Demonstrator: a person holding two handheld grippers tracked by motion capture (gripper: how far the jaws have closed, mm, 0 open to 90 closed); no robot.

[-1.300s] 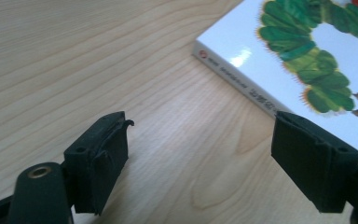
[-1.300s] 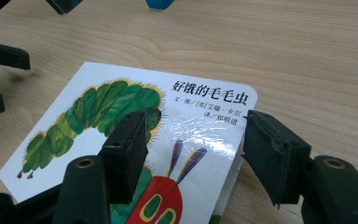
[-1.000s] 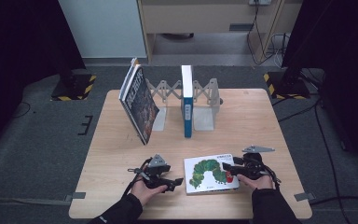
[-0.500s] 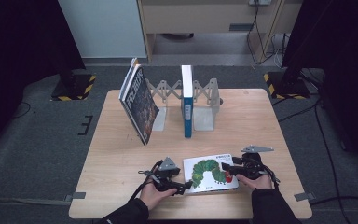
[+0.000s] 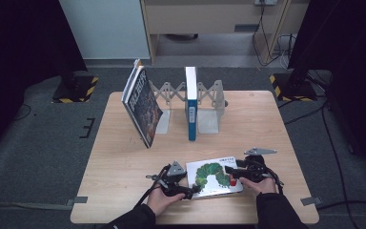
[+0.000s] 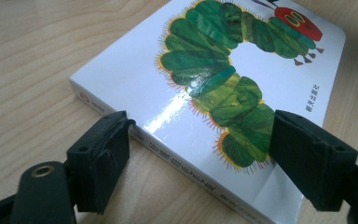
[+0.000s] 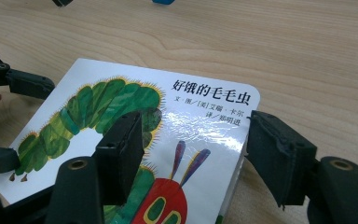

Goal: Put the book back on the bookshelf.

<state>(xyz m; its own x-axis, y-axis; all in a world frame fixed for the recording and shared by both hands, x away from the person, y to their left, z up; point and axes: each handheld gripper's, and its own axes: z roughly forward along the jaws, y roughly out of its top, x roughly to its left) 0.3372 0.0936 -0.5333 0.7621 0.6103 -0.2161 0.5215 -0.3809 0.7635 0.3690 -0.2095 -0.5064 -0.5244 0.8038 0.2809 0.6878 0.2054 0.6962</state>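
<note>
A white board book with a green caterpillar on its cover point(image 5: 214, 177) lies flat near the table's front edge. My left gripper point(image 5: 190, 190) lies low at the book's left end, held by a hand. In the left gripper view its jaws point(image 6: 203, 126) stand wide around the near corner of the book point(image 6: 223, 88): one beside the spine, the other at the cover's edge. My right gripper point(image 5: 231, 174) is at the book's right end. Its jaws point(image 7: 193, 126) straddle a corner of the book point(image 7: 121, 107), one over the cover, one just off the side edge. Neither clamps it.
A dark book point(image 5: 142, 107) leans tilted at the back left of the wooden table point(image 5: 124, 157). A blue and white book point(image 5: 190, 102) stands upright in a grey folding rack point(image 5: 209, 95) behind the board book. Dark floor surrounds the table.
My left gripper has slid to the right, up to the left end of the caterpillar book. The right gripper and the book have stayed where they were.
</note>
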